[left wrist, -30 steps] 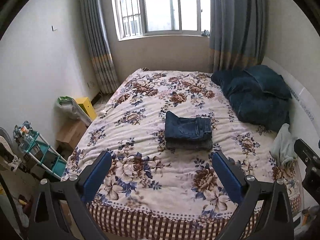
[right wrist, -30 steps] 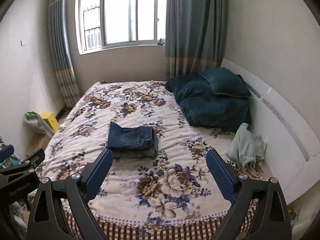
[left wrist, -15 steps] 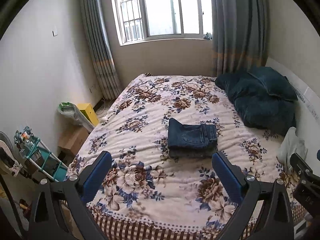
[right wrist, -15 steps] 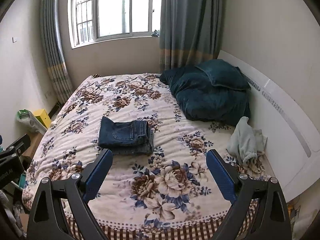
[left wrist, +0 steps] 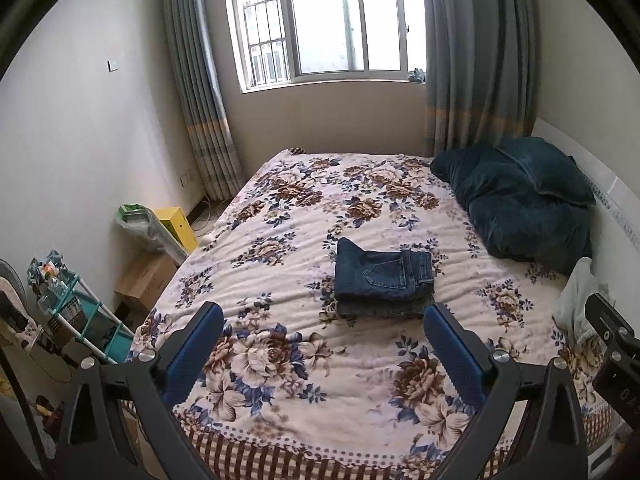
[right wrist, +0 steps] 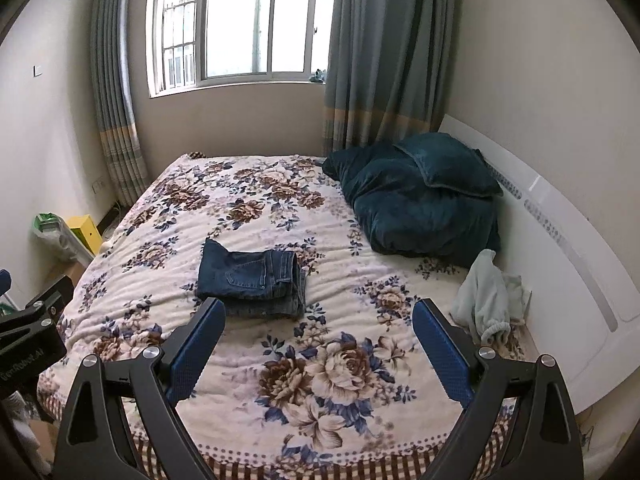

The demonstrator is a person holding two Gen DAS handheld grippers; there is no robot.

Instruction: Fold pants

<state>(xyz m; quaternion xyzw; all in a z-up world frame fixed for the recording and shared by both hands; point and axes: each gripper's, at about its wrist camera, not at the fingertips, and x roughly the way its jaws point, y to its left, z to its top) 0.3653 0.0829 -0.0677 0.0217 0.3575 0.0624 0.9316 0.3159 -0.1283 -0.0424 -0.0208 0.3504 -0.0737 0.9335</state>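
Dark blue jeans (left wrist: 383,278) (right wrist: 252,276) lie folded into a compact rectangle in the middle of the flowered bed (left wrist: 280,216) (right wrist: 352,360). My left gripper (left wrist: 323,322) hovers over the bed's near edge, open, nothing between its blue pads; the jeans are beyond its tips. My right gripper (right wrist: 318,318) is likewise open and holds nothing, with the jeans just past its left finger (right wrist: 196,350). Each gripper's body shows at the edge of the other's view.
Dark teal pillows and blanket (left wrist: 516,204) (right wrist: 424,196) are piled at the right by the white headboard (right wrist: 560,248). A pale green garment (right wrist: 488,296) lies beside it. A yellow box (left wrist: 176,226), cartons and a teal rack (left wrist: 84,316) stand on the floor at left.
Both grippers have drawn back and risen from the bed, so more of the room and window shows. The folded jeans have stayed in place. Both stay open.
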